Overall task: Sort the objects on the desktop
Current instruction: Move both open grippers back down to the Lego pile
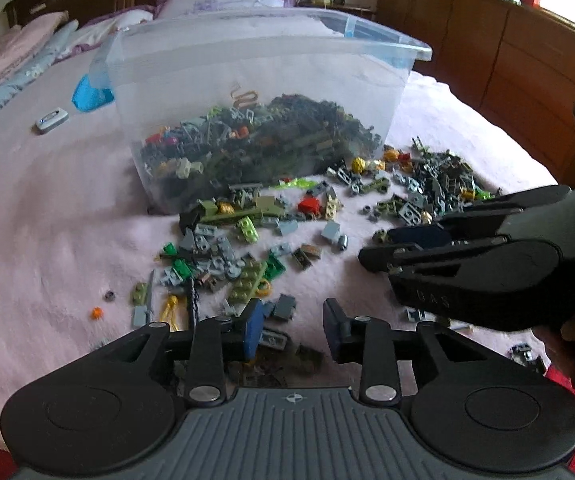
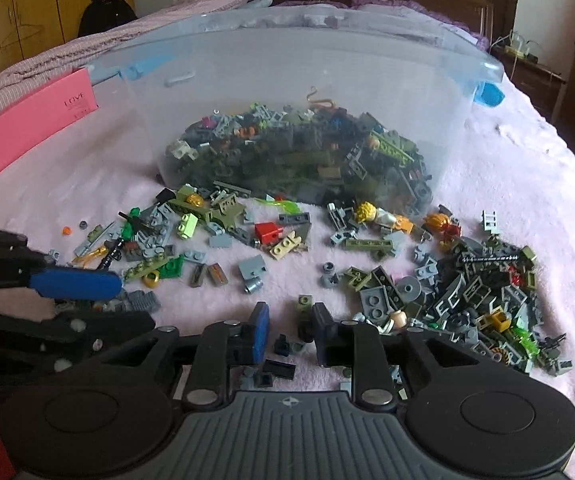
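Observation:
A clear plastic bin stands on a pink blanket, partly filled with small toy bricks. Several loose bricks lie scattered in front of it, among them a red one. My left gripper is open and empty, low over the near bricks; it also shows at the left of the right wrist view. My right gripper is open and empty over small dark bricks; it shows at the right of the left wrist view.
The pink blanket covers a bed. A small grey device and a blue bin latch lie to the left. A pink box stands at left. Wooden cabinets line the right side.

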Available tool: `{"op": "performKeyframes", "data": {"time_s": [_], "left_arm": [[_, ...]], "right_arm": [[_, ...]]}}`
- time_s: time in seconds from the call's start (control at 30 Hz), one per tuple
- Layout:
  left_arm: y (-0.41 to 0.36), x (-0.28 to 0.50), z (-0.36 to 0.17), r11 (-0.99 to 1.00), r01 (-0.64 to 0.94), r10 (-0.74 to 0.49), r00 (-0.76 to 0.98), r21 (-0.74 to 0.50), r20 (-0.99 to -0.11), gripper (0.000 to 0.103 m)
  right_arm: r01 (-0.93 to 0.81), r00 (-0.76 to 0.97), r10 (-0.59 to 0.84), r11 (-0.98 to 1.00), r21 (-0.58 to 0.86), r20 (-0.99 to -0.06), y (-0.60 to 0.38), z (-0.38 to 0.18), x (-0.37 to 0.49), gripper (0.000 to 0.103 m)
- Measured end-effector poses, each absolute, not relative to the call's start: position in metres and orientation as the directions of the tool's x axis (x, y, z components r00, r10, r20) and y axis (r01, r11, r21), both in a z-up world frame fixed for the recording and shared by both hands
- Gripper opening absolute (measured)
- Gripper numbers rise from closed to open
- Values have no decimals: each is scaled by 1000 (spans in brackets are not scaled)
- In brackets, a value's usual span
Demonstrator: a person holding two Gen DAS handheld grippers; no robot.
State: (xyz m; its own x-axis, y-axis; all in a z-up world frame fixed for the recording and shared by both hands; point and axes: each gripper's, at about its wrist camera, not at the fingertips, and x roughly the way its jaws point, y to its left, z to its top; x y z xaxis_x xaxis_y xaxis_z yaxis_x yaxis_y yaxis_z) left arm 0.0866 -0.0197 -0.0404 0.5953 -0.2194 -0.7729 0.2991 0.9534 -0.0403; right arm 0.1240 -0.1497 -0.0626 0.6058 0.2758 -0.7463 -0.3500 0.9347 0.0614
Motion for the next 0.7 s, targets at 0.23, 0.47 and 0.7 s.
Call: {"op": "performKeyframes", "data": {"time_s": [0.23, 0.47, 0.7], "left_arm": [[-20, 73, -39, 947, 321, -221, 612, -16, -760, 36], [-20, 53, -33, 929, 371, -245, 616, 1, -749, 36], [-37, 55, -44, 914, 404, -236, 598, 34, -766, 36]], "right_arm": [[-333, 616, 290, 939, 91, -732, -156, -63, 123, 15], [-301, 652, 306, 944, 133, -694, -164, -50, 109, 8], [-292, 657, 318, 943, 157, -684, -171, -40, 84, 8]]}}
